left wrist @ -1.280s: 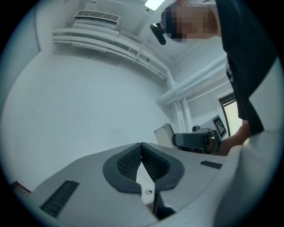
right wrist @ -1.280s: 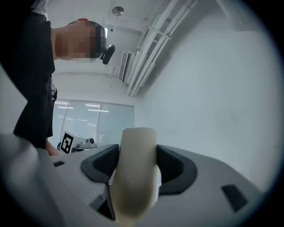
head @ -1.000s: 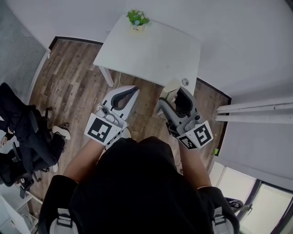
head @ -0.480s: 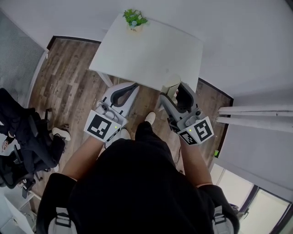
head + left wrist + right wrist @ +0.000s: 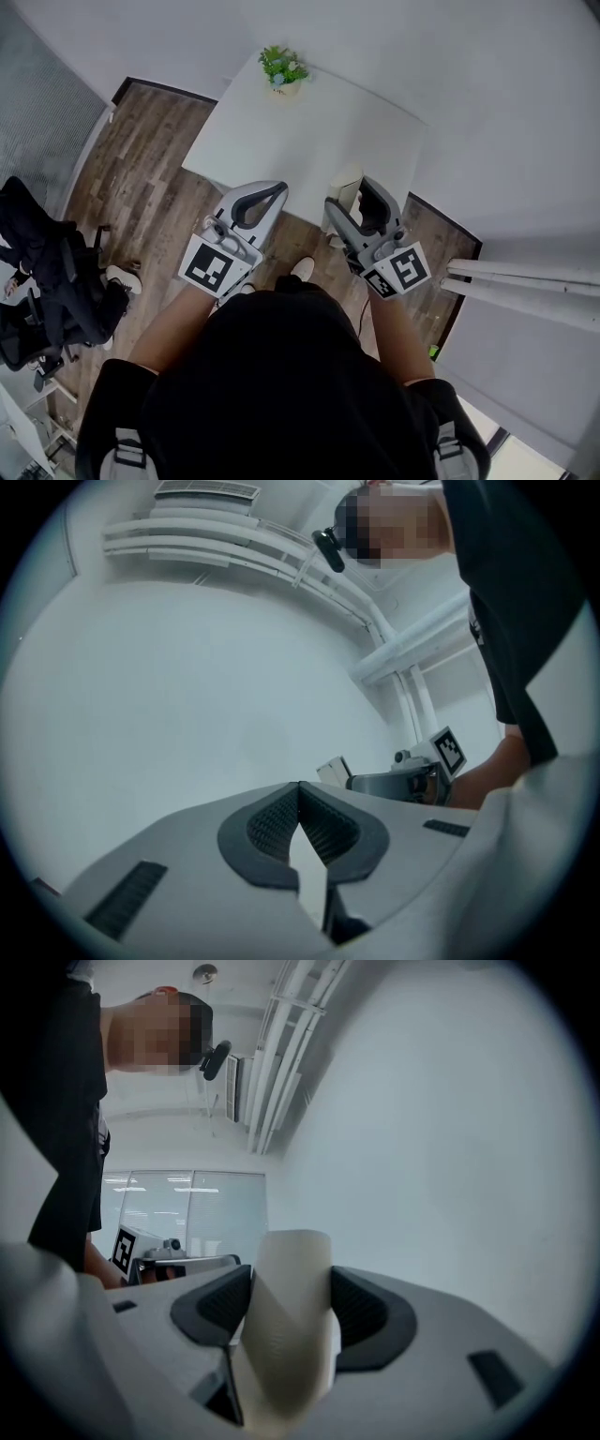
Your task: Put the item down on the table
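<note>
A cream ribbed cup (image 5: 289, 1321) stands upright between the dark pads of my right gripper (image 5: 292, 1303), which is shut on it. In the head view that right gripper (image 5: 350, 194) holds the cup (image 5: 344, 182) at the near edge of the white table (image 5: 309, 131), above the tabletop. To its left my left gripper (image 5: 277, 190) also reaches the table's near edge. In its own view the left gripper (image 5: 300, 801) is shut, the tips touching and nothing between them.
A small potted plant (image 5: 284, 67) sits at the table's far edge by the white wall. A chair draped in black clothing (image 5: 52, 281) stands on the wooden floor at the left. White pipes (image 5: 525, 286) run along the right. My shoe (image 5: 302, 269) shows below the grippers.
The person has stepped towards the table, so both grippers have come from over the floor to the table's near edge. The cup stays held in the right gripper.
</note>
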Tool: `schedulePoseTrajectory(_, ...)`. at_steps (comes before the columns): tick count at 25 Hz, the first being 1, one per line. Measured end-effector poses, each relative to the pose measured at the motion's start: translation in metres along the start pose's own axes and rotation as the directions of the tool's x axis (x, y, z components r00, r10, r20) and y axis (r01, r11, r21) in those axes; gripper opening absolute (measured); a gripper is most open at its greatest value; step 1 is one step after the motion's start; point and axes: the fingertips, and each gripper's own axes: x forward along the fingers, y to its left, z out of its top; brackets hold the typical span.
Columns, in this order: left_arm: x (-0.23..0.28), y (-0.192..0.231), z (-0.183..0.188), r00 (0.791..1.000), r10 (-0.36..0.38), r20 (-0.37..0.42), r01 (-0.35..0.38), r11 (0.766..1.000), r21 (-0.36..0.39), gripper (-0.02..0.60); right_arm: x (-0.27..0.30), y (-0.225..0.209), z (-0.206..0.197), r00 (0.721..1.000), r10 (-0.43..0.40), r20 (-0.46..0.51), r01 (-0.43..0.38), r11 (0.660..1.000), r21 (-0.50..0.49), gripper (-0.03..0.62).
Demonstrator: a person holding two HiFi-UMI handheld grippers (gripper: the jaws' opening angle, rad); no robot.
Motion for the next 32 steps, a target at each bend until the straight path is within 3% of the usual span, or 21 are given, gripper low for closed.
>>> schedulePoseTrajectory(10, 0.050, 0.023, -0.021, 0.996, 0.089, 0.011, -0.089, 0.996, -0.021, -0.006, 0.020, -0.055, -0.027, 0.994, 0.085, -0.068, -0.084, 0.996, 0.022, 0.273)
schedulePoseTrajectory(16, 0.064, 0.045, -0.038, 0.994, 0.105, -0.025, -0.106, 0.994, -0.032, -0.006, 0.035, -0.075, -0.052, 0.989, 0.076, -0.128, -0.075, 0.997, 0.013, 0.273)
schedulePoseTrajectory(23, 0.076, 0.067, -0.058, 0.998, 0.062, -0.025, -0.064, 0.997, -0.046, -0.006, 0.049, -0.095, -0.098, 0.974, 0.019, -0.224, -0.019, 1.000, 0.003, 0.273)
schedulePoseTrajectory(32, 0.090, 0.081, -0.076, 0.999, -0.024, -0.031, 0.022, 0.998, -0.053, -0.006, 0.071, -0.097, -0.125, 0.955, -0.011, -0.296, 0.005, 1.000, -0.020, 0.273)
